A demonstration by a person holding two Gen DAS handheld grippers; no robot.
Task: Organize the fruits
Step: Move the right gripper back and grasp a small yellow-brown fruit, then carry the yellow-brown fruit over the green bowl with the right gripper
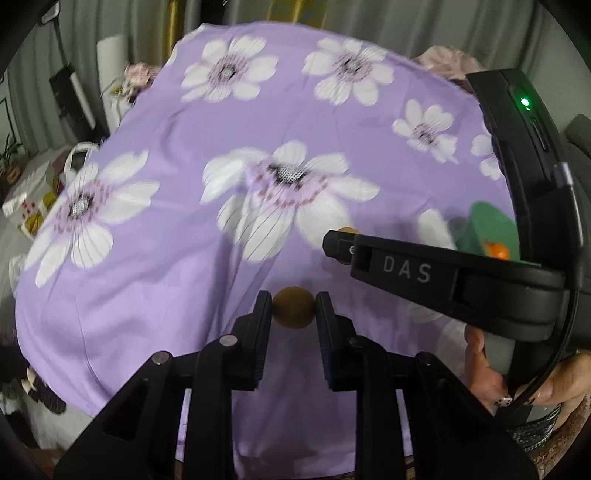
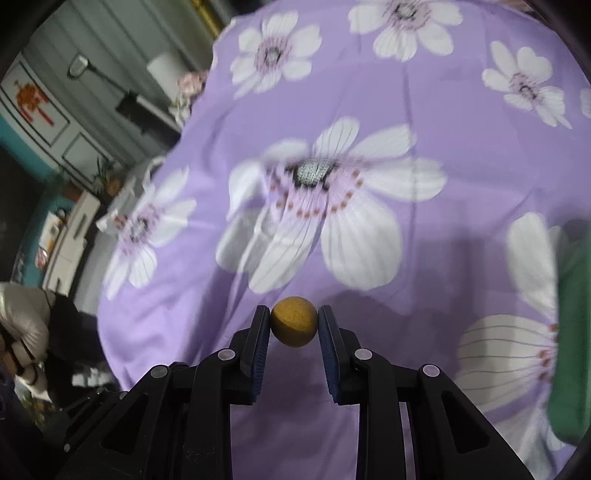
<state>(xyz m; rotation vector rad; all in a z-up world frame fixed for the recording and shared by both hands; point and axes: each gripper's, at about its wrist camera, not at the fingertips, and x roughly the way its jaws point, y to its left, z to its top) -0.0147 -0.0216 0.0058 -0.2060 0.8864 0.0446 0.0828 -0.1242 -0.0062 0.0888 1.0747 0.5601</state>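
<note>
A small round brown fruit (image 1: 293,310) sits pinched between the pads of my left gripper (image 1: 293,297), lifted a little above the purple flowered tablecloth (image 1: 166,122). In the right wrist view my right gripper (image 2: 294,314) is shut on a similar yellow-brown round fruit (image 2: 294,326). The left wrist view shows that right gripper (image 1: 341,243) from the side, just right of and beyond mine, with its fruit (image 1: 349,230) peeking over the fingertip. Behind it stands a green container (image 1: 487,229) with something orange (image 1: 498,252) in it. The same green container (image 2: 572,332) lines the right edge of the right wrist view.
A person's hand (image 1: 491,373) grips the right tool's handle. Left of the table lie a white bag and boxes (image 1: 33,199). Pink fabric (image 1: 443,61) sits at the far right edge. Grey curtains (image 1: 92,22) hang behind.
</note>
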